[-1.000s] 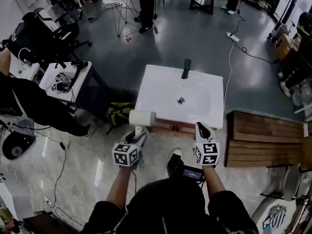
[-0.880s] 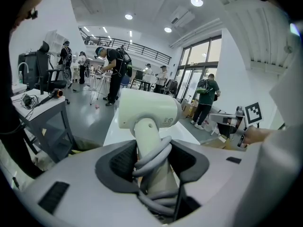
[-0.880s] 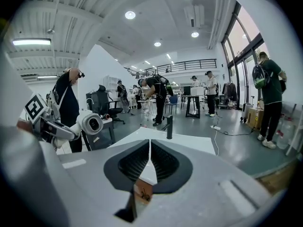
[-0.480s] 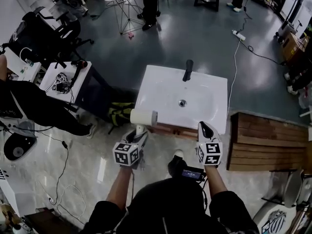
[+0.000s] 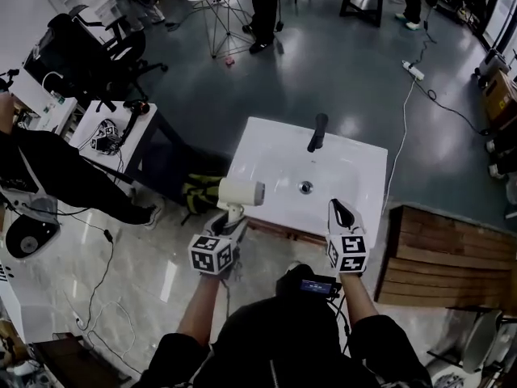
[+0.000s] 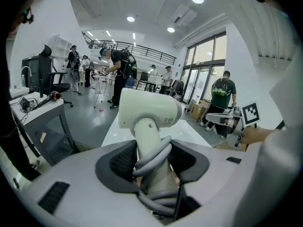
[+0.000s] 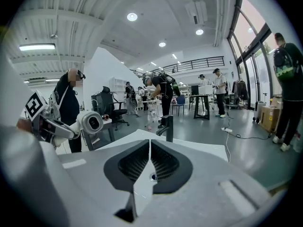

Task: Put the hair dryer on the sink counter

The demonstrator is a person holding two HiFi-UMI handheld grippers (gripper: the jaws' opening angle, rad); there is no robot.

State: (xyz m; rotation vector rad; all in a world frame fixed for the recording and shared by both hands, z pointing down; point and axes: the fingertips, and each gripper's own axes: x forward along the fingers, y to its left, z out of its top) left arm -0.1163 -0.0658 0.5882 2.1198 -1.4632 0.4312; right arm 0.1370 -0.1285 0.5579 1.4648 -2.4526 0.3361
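Note:
The white hair dryer [image 5: 241,192] stands upright with its barrel pointing right, over the near left edge of the white sink counter [image 5: 275,148]. My left gripper [image 5: 229,221] is shut on its handle, which has the grey cord wound round it [image 6: 151,164]. In the left gripper view the dryer's head [image 6: 149,111] rises above the jaws. My right gripper [image 5: 339,211] is shut on nothing at the counter's near right edge. Its view looks across the counter [image 7: 203,148] to the black faucet [image 7: 166,127] and the dryer [image 7: 92,122] at left.
The basin has a drain [image 5: 305,187] and a black faucet [image 5: 317,132] at the back. A wooden bench [image 5: 452,249] lies right of the sink. A small white table [image 5: 109,132] and a person in black [image 5: 48,176] are at left. A yellow-black bag [image 5: 198,192] sits beside the sink.
My left gripper has carried the hair dryer a little forward, over the counter's near left edge. The right gripper has stayed shut by the near right edge.

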